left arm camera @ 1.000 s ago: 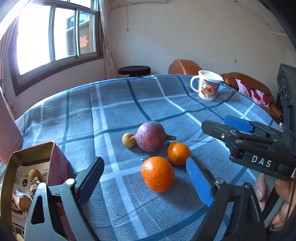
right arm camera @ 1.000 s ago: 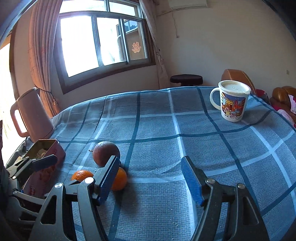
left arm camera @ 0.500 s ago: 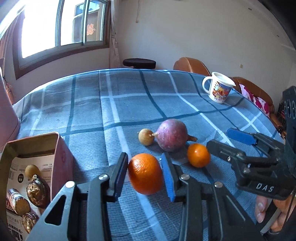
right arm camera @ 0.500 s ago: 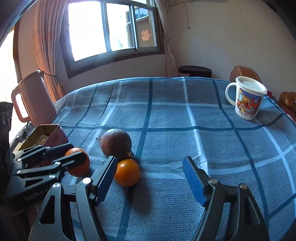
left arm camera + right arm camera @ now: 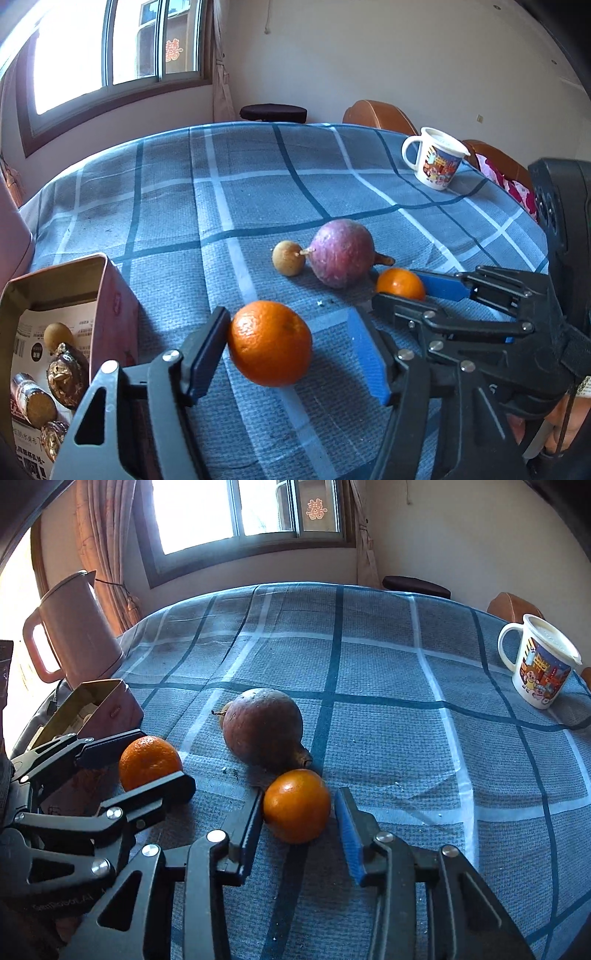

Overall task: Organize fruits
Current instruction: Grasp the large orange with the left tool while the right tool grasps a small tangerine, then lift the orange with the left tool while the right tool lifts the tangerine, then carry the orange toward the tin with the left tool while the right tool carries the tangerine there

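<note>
A large orange (image 5: pixel 269 343) lies on the blue checked cloth between the fingers of my left gripper (image 5: pixel 287 326). Its jaws are opening: the left pad still touches the peel and the right pad stands clear. The right wrist view shows this gripper (image 5: pixel 166 758) around the same orange (image 5: pixel 149 755). My right gripper (image 5: pixel 300 797) is shut on a small orange (image 5: pixel 297 805), which rests on the cloth just in front of a round purple fruit (image 5: pixel 264 731). A small tan fruit (image 5: pixel 288 257) touches the purple fruit (image 5: pixel 340 253) on its left.
An open pink tin (image 5: pixel 114 295) with wrapped sweets and one tan fruit stands at the left, close to my left gripper. Behind it is a pink kettle (image 5: pixel 74 627). A printed mug (image 5: pixel 436 158) stands far right. Chairs and a stool lie beyond the table.
My left gripper closed on the large orange, then its jaws spread apart again. My right gripper moved left and down to the small orange and closed on it.
</note>
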Tool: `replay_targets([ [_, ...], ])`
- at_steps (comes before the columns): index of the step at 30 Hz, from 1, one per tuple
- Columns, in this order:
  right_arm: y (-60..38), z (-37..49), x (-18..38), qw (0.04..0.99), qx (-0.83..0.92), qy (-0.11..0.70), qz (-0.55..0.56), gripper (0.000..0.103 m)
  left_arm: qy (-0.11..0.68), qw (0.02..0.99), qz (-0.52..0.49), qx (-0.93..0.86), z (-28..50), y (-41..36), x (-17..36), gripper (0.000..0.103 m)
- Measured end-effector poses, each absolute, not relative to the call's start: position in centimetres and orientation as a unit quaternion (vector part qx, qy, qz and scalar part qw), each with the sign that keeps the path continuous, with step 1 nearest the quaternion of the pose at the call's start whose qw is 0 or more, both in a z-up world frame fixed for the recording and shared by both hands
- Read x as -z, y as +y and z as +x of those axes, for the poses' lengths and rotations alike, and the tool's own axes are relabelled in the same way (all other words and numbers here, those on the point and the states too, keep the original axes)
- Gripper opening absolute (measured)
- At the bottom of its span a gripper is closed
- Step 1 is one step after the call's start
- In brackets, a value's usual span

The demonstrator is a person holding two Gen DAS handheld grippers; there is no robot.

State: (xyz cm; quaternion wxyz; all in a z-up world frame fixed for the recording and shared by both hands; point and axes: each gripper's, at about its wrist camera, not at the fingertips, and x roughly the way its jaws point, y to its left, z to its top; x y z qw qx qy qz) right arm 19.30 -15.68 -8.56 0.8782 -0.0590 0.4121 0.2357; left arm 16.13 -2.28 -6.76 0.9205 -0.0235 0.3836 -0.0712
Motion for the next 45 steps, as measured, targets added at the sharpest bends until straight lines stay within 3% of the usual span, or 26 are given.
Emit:
replay_targets([
  [7,-15.9,19.1,8.2,0.882,-0.235,0.405,-0.052,0.038,0.410,0.908,-0.035,0.079,16.5,-2.1,7.6,0.067],
  [8,-16.1,19.1,8.2,0.883,-0.235,0.404,-0.049,0.038,0.409,0.908,-0.038,0.080,16.4,-2.0,7.6,0.055],
  [9,-16.2,19.1,8.1,0.883,-0.235,0.403,-0.045,0.038,0.410,0.907,-0.043,0.085,16.4,-1.9,7.7,0.050],
  [29,-16.8,18.2,7.2,0.896,-0.245,0.369,-0.030,0.038,0.345,0.934,-0.040,0.087,14.5,-1.5,5.7,0.049],
  [37,-16.8,17.6,6.7,0.903,-0.249,0.349,-0.034,0.032,0.320,0.943,-0.034,0.083,13.7,-1.7,5.2,0.049],
  [45,-17.4,17.4,6.9,0.895,-0.265,0.359,-0.020,0.034,0.311,0.946,-0.043,0.080,13.5,-1.4,5.0,0.049],
])
